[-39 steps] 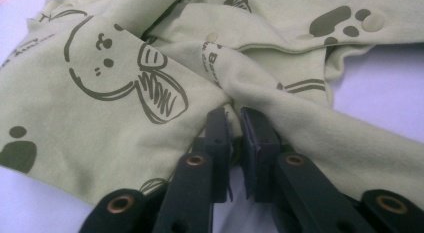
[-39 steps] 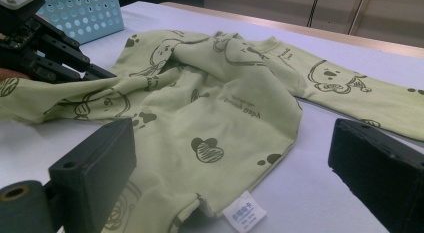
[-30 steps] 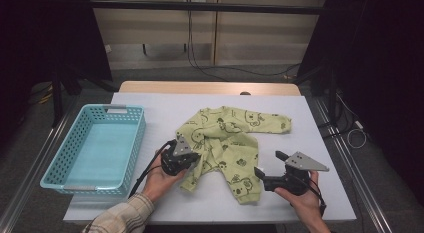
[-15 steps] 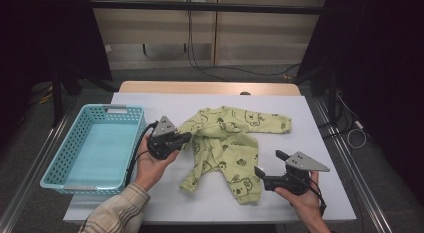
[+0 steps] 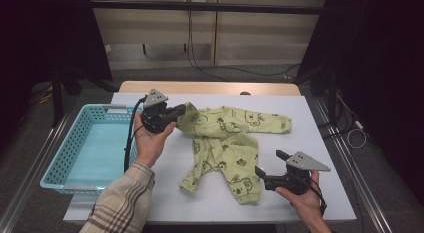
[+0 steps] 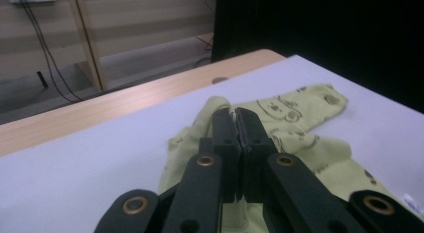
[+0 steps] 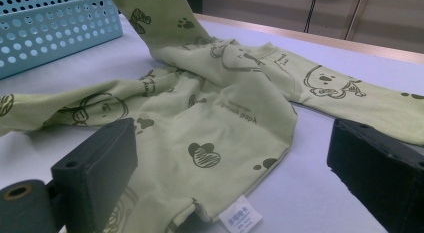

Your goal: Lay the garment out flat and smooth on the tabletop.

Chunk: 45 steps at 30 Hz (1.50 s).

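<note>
Soft matt cloth garment (image 5: 227, 143) (printed); perforated plastic basket (image 5: 75, 158).

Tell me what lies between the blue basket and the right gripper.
In the high view, the green garment lies between the blue basket and the right gripper, with bare white table on the basket side.

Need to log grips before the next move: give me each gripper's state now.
Left gripper: shut on the green garment, its sleeve pinched and lifted.
Right gripper: open, holding nothing, beside the garment's lower edge.
</note>
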Each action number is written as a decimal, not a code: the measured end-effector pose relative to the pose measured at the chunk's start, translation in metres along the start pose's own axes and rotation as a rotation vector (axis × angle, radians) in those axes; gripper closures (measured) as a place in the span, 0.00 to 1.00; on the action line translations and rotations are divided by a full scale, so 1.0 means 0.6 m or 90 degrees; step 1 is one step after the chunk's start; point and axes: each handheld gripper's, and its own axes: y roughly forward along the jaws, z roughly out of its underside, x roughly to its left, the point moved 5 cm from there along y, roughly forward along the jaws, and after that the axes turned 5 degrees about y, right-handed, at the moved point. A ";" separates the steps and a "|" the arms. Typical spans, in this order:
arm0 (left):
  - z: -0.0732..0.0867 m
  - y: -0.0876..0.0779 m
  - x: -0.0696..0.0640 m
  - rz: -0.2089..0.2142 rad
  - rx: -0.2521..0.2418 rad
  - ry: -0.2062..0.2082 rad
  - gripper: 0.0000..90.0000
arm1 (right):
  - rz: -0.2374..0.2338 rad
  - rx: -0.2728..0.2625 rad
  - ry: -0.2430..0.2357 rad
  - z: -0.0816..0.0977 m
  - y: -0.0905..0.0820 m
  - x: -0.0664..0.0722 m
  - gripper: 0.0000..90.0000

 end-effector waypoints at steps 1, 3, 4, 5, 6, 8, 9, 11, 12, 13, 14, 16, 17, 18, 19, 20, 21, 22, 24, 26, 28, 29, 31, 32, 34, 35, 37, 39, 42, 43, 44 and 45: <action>-0.003 0.000 0.004 -0.009 0.000 0.003 0.98 | 0.001 -0.002 0.001 0.000 0.000 0.000 0.06; -0.008 0.000 0.015 -0.016 -0.004 -0.007 0.98 | 0.001 -0.003 0.000 0.000 -0.001 0.000 0.06; -0.011 0.000 0.020 -0.023 -0.003 -0.016 0.98 | 0.000 -0.002 0.000 0.000 -0.001 -0.001 0.06; -0.012 0.000 0.027 -0.031 -0.002 -0.019 0.98 | 0.000 -0.001 0.001 0.000 -0.001 -0.001 0.06; -0.014 -0.002 0.034 -0.038 0.000 -0.021 0.98 | 0.000 -0.001 0.001 0.000 -0.001 -0.001 0.06; -0.016 -0.006 0.045 -0.049 0.007 -0.025 0.98 | 0.000 0.000 0.002 0.000 -0.001 0.000 0.06; -0.017 -0.007 0.050 -0.051 0.007 -0.027 0.98 | 0.000 0.000 0.001 0.000 -0.001 -0.001 0.06; -0.017 -0.009 0.057 -0.064 0.006 -0.037 0.98 | 0.000 0.001 0.001 0.000 0.000 0.000 0.06; -0.015 -0.010 0.063 -0.069 0.007 -0.046 0.98 | 0.000 0.001 0.001 0.000 0.000 0.000 0.06; -0.014 -0.011 0.067 -0.075 0.010 -0.048 0.98 | 0.000 0.001 0.001 0.000 0.000 0.000 0.06; -0.013 -0.011 0.071 -0.084 0.012 -0.057 0.98 | 0.000 0.001 0.000 0.000 0.000 0.000 0.06; -0.009 -0.011 0.079 -0.098 0.018 -0.069 0.98 | 0.000 0.001 0.001 0.000 -0.001 0.000 0.06; -0.008 -0.011 0.081 -0.103 0.017 -0.070 0.98 | 0.000 0.001 0.001 0.000 -0.001 0.000 0.06; -0.008 -0.013 0.085 -0.117 0.019 -0.068 0.98 | 0.000 0.001 0.002 0.000 -0.001 0.000 0.06; -0.007 -0.015 0.089 -0.124 0.015 -0.078 0.98 | 0.000 0.001 0.002 0.000 -0.001 0.000 0.06; -0.006 -0.018 0.096 -0.124 0.018 -0.077 0.98 | 0.001 0.000 0.003 0.000 -0.001 0.000 0.06; -0.005 -0.019 0.099 -0.130 0.022 -0.073 0.98 | 0.000 -0.001 0.002 0.000 -0.001 0.000 0.06; -0.004 -0.019 0.101 -0.139 0.015 -0.082 0.98 | 0.001 -0.002 0.002 0.000 -0.001 0.000 0.06; 0.000 -0.022 0.108 -0.155 0.029 -0.065 0.98 | -0.001 0.001 0.001 0.001 -0.001 0.000 0.06; 0.001 -0.020 0.112 -0.170 0.031 -0.064 0.98 | -0.001 0.001 0.001 0.001 0.000 0.000 0.06; 0.005 -0.019 0.121 -0.185 0.044 -0.064 0.98 | -0.001 0.002 0.000 0.001 0.000 0.000 0.06; 0.006 -0.019 0.123 -0.199 0.046 -0.064 0.98 | -0.001 0.002 0.001 0.001 0.000 0.001 0.06; 0.011 -0.020 0.130 -0.206 0.055 -0.070 0.98 | -0.001 0.001 0.001 0.001 -0.001 0.000 0.06; 0.013 -0.020 0.133 -0.215 0.061 -0.072 0.98 | -0.001 0.002 0.000 0.001 0.000 0.000 0.06; 0.018 -0.019 0.138 -0.220 0.065 -0.081 0.98 | -0.001 0.003 0.000 0.001 0.000 -0.001 0.06; 0.020 -0.020 0.139 -0.219 0.072 -0.088 0.98 | -0.001 0.002 0.000 0.001 0.000 -0.001 0.06; 0.022 -0.022 0.142 -0.222 0.068 -0.097 0.98 | -0.002 0.000 0.002 0.001 0.000 0.000 0.06; 0.023 -0.026 0.143 -0.232 0.070 -0.088 0.97 | -0.004 0.000 0.004 0.001 0.000 0.001 0.06; 0.024 -0.028 0.146 -0.232 0.076 -0.089 0.95 | -0.002 0.001 0.000 0.001 0.000 0.000 0.06; 0.024 -0.028 0.146 -0.233 0.073 -0.088 0.94 | -0.002 0.001 0.000 0.001 0.000 0.000 0.06; 0.024 -0.027 0.146 -0.229 0.068 -0.095 0.92 | -0.002 0.001 0.001 0.001 0.000 0.000 0.06; 0.023 -0.026 0.145 -0.233 0.055 -0.105 0.86 | -0.001 0.000 0.000 0.001 0.000 0.000 0.06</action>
